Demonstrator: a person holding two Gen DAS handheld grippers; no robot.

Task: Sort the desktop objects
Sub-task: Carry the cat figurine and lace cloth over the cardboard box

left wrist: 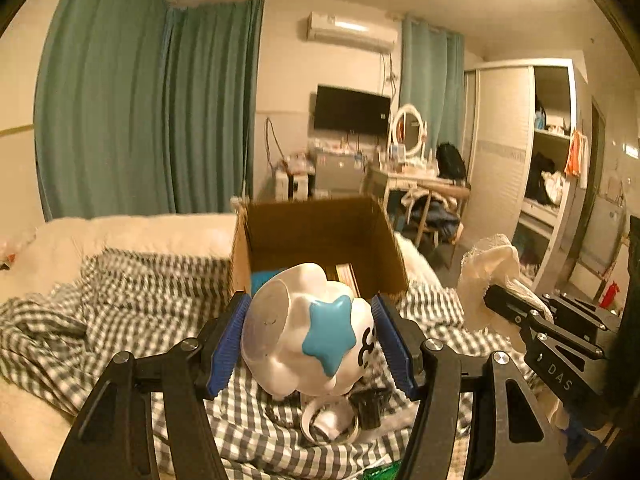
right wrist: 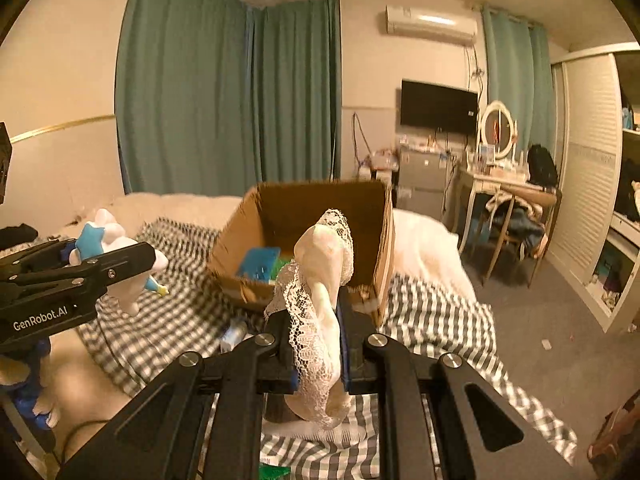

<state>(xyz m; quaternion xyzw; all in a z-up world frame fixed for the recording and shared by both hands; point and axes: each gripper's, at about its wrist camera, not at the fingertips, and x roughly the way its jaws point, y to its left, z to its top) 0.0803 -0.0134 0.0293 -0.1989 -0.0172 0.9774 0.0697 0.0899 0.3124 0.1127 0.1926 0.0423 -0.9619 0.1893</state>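
Above a bed spread with a gingham sheet [left wrist: 132,304], the left gripper [left wrist: 314,342] has its blue pads clamped on a white cloud-shaped toy [left wrist: 308,332] bearing a blue star. At the toy's 12 o'clock stands an open cardboard box [left wrist: 320,232] with blue items inside. The right gripper [right wrist: 316,342], jaws pinched on a cream lace-trimmed cloth [right wrist: 320,308], hangs before the same box. Lettering reads "GenRobot.AI" on the left gripper's arm and "DAS" on the right's.

Bed [right wrist: 424,240] under rumpled gingham sheet [left wrist: 132,304], open cardboard box [right wrist: 320,216] and white comb [right wrist: 336,436] on it.
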